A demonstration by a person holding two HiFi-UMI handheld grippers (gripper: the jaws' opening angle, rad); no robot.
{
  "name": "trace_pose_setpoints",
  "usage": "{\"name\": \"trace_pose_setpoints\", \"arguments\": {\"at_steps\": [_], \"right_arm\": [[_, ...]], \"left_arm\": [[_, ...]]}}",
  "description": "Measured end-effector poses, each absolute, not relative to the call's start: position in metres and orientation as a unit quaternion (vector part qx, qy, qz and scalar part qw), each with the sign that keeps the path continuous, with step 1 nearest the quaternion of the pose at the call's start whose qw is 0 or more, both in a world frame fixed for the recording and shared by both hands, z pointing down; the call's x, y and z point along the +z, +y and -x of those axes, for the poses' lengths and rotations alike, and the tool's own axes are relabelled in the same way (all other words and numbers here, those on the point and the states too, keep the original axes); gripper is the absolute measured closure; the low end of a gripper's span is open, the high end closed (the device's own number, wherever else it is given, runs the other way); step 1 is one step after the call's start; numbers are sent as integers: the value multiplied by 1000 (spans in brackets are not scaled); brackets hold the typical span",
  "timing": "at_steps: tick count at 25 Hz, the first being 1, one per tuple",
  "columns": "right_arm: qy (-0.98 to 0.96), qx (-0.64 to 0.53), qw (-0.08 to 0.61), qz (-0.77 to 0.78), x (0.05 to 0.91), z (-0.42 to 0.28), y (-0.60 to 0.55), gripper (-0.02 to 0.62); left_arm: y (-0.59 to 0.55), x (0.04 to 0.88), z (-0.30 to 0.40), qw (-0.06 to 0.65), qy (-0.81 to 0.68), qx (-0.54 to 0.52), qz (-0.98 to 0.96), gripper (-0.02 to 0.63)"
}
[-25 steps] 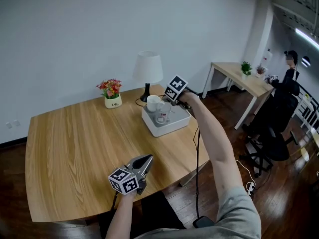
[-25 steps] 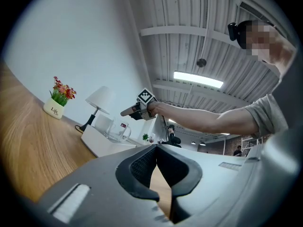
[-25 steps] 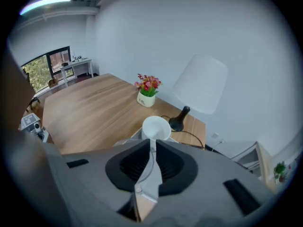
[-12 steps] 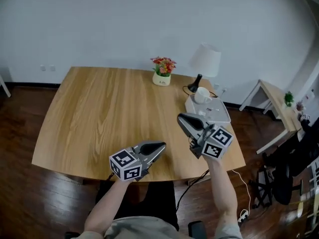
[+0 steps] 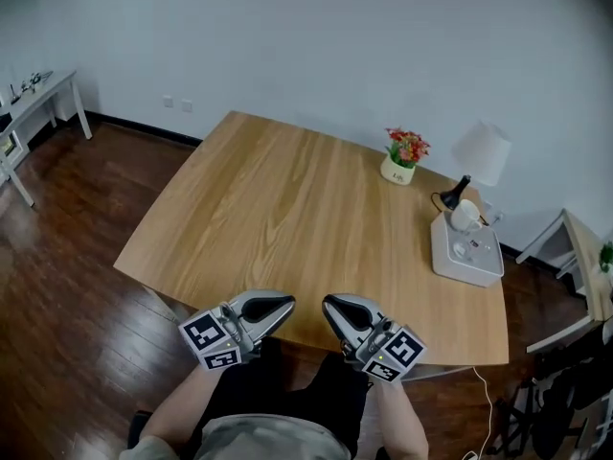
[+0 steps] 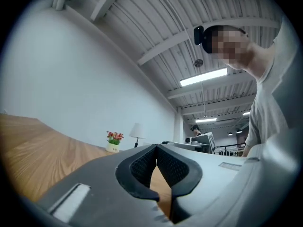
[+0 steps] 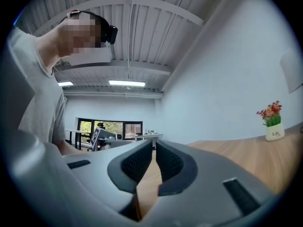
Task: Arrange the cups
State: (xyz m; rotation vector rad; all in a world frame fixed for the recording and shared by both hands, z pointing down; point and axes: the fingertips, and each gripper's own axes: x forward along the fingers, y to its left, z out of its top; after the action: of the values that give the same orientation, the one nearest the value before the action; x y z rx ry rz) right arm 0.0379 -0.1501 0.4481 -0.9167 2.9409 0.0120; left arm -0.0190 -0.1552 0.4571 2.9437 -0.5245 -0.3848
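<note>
White cup (image 5: 465, 216): sits on grey tray (image 5: 479, 270) at the far right corner of the table (image 5: 287, 209), beside lamp (image 5: 479, 154). Left gripper (image 5: 284, 302) and right gripper (image 5: 329, 303): both clenched, empty, at near table edge, well apart from cup.

I cannot identify the small items on the light grey rectangular tray (image 5: 466, 274) beside 1 white ceramic cup (image 5: 465, 217). The head view's right edge crops the pale wooden side table (image 5: 586, 276).

Wide table (image 5: 287, 209) span open; tray (image 5: 479, 270), lamp (image 5: 481, 151), flowerpot (image 5: 403, 160) crowd far-right corner.
</note>
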Motion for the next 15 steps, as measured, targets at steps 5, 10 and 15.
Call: {"name": "trace_pose_setpoints", "arguments": {"at_steps": [5, 10, 15], "right_arm": [[946, 25, 27, 322, 460, -25, -138, 577], [939, 65, 12, 338, 471, -25, -125, 577], [937, 71, 20, 340, 479, -23, -123, 578]], "left_arm": [[-141, 463, 38, 53, -185, -148, -970, 597], [-126, 470, 42, 45, -178, -135, -974, 597], [-128, 469, 61, 53, -201, -154, -966, 597]]}}
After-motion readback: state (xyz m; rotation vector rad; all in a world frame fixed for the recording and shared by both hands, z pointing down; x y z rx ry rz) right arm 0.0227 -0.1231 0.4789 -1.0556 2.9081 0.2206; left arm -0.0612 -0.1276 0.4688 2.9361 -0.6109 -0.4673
